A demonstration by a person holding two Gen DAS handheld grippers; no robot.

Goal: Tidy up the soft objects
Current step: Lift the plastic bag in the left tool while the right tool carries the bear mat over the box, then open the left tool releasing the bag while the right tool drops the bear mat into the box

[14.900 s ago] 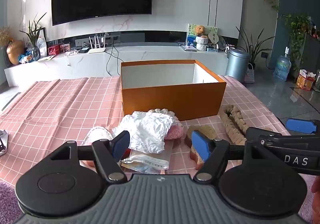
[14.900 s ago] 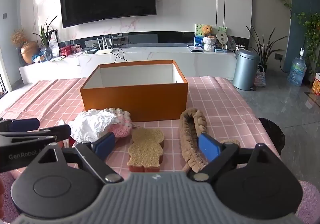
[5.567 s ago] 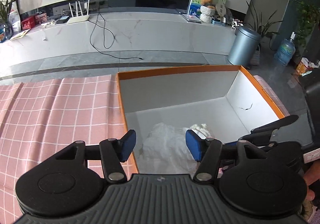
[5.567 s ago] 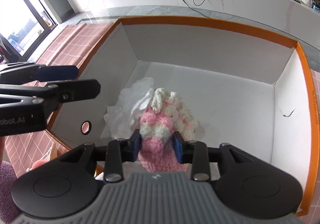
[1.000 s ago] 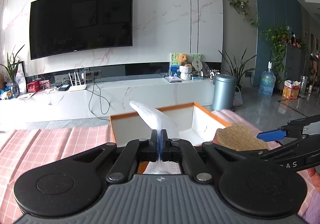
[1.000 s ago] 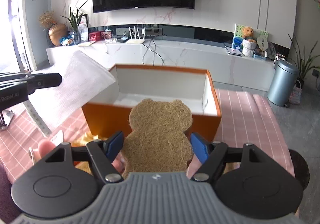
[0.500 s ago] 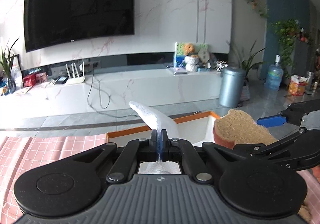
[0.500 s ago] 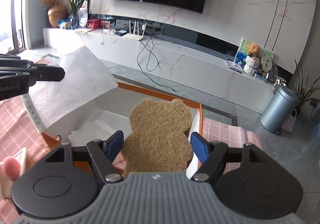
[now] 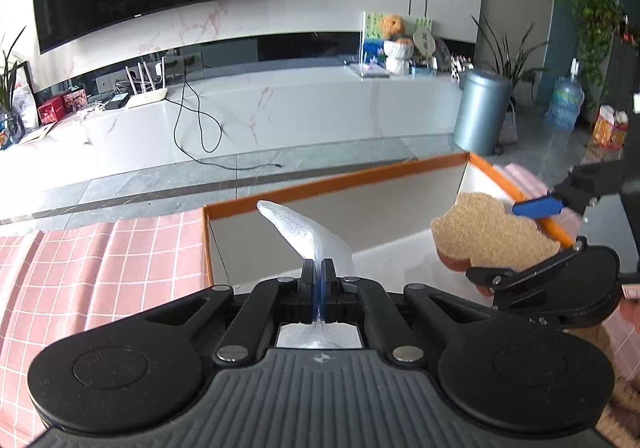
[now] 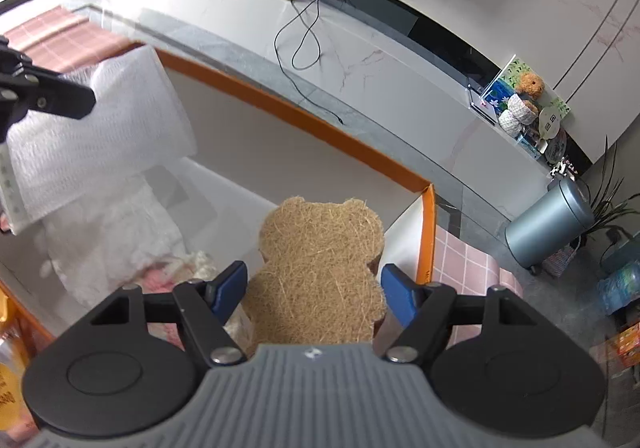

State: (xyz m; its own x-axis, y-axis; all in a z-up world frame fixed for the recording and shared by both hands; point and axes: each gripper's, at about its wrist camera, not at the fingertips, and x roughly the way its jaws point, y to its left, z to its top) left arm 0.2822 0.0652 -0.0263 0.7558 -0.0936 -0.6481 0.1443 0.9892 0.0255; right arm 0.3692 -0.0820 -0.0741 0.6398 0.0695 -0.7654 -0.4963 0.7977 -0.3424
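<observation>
Left hand-held gripper [image 9: 319, 284] clenched tight on a white bubble-wrap pouch [image 10: 96, 136], pinched near one edge; the rest of the sheet sticks up and flops over the near-left part of the orange box [image 9: 340, 184]. Right hand-held gripper [image 10: 312, 288] holds a bear-shaped loofah sponge [image 10: 320, 268] between its blue pads [image 10: 230, 286], jaws fairly wide, gripping its lower sides; sponge is above the box interior near the right wall. Already in the box: crumpled white soft item [image 10: 116, 232] and a pink-and-cream knitted piece [image 10: 180, 268], lying at the left side of the floor. Box sits on a worktop with pink checked cloth [image 9: 100, 268].

Handling, judged: pouch is very light, limp, a bit slick, so an edge pinch is fine but it will drift when let go; release low. Sponge looks light, springy, rough-surfaced, with an orange backing layer visible in the left view; side grip across the narrow waist holds well, no crush risk. Free floor on the right of the box suits it.
</observation>
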